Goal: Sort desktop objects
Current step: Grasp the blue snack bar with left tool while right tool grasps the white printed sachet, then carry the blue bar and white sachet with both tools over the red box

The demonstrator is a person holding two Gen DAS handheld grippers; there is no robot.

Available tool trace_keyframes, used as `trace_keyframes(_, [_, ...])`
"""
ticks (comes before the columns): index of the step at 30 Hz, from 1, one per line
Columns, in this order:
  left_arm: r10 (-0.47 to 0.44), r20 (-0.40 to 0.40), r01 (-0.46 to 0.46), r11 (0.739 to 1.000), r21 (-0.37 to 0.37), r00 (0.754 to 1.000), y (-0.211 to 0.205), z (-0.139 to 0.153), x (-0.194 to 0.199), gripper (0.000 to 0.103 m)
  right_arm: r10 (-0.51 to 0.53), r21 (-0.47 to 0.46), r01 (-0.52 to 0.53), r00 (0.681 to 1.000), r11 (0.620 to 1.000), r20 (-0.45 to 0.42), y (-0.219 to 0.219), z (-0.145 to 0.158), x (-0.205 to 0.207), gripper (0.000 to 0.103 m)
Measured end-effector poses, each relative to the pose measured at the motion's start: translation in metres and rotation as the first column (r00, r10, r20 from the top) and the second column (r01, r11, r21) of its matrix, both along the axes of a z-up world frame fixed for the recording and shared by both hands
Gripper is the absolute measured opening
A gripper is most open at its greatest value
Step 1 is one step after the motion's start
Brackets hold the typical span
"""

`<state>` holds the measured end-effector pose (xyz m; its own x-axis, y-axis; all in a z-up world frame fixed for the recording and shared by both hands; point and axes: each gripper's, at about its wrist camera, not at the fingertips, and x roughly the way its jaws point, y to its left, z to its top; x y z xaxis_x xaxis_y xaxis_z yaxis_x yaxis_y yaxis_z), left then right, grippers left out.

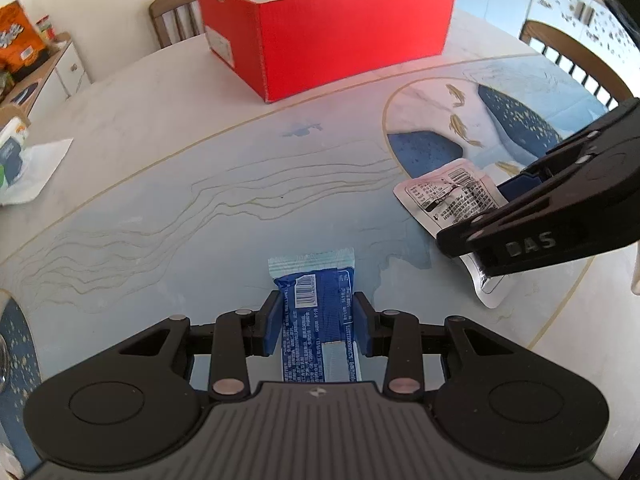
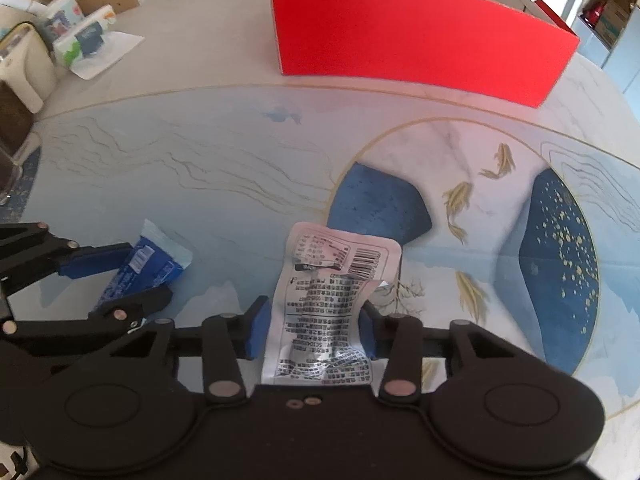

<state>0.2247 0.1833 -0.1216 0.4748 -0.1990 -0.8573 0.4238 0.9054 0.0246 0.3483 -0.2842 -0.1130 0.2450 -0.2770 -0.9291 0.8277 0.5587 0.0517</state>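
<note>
From the left wrist view we see the left gripper [image 1: 317,322] pointing down at the round table [image 1: 168,184], its blue pads closed on either side of a blue snack packet [image 1: 314,312] that lies lengthwise between them, barcode side up, with its pale crimped end sticking out ahead of the fingertips. Off to our right in this view the right gripper [image 1: 496,224] reaches in from the edge, resting over a white printed pouch [image 1: 452,196] whose far end shows beyond its black linkage. Further back on the table stands an open red box [image 1: 332,36], well apart from both packets, with a wooden chair [image 1: 176,12] behind it and a tissue pack [image 1: 12,152] at the left edge. From the right wrist view we see the right gripper [image 2: 314,330] with its narrowed jaws on the white printed pouch [image 2: 332,304]: the pads touch its two sides, and the pouch looks creased and pinched between them, its barcode end lying ahead on the table's painted blue and gold pattern. No earlier picture lets us say more of that closing. To the left here the left gripper [image 2: 120,280] holds the blue snack packet [image 2: 144,268] near the tabletop, and the red box [image 2: 420,36] stands beyond, near the table's far side.
</note>
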Motion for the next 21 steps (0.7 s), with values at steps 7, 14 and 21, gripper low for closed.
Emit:
trace_keyframes(7, [0.051,-0.005,-0.051,0.999,-0.016,0.999,0.004,0.0,0.002,0.035,0.07,0.015,-0.071,0.995,0.997,0.069,-0.007,0.006,-0.012,0.018])
trace_keyframes(14, [0.108,0.006,-0.108,0.994,-0.015,0.994,-0.003,0.01,0.003,0.035,0.107,0.031,-0.112,0.985,0.993,0.136,-0.017,0.009,-0.031,0.016])
trace_keyframes(21, [0.138,0.015,-0.137,0.99,-0.03,0.99,-0.023,0.025,0.003,0.035,0.14,0.034,-0.149,0.972,0.988,0.189,-0.035,0.017,-0.058,0.016])
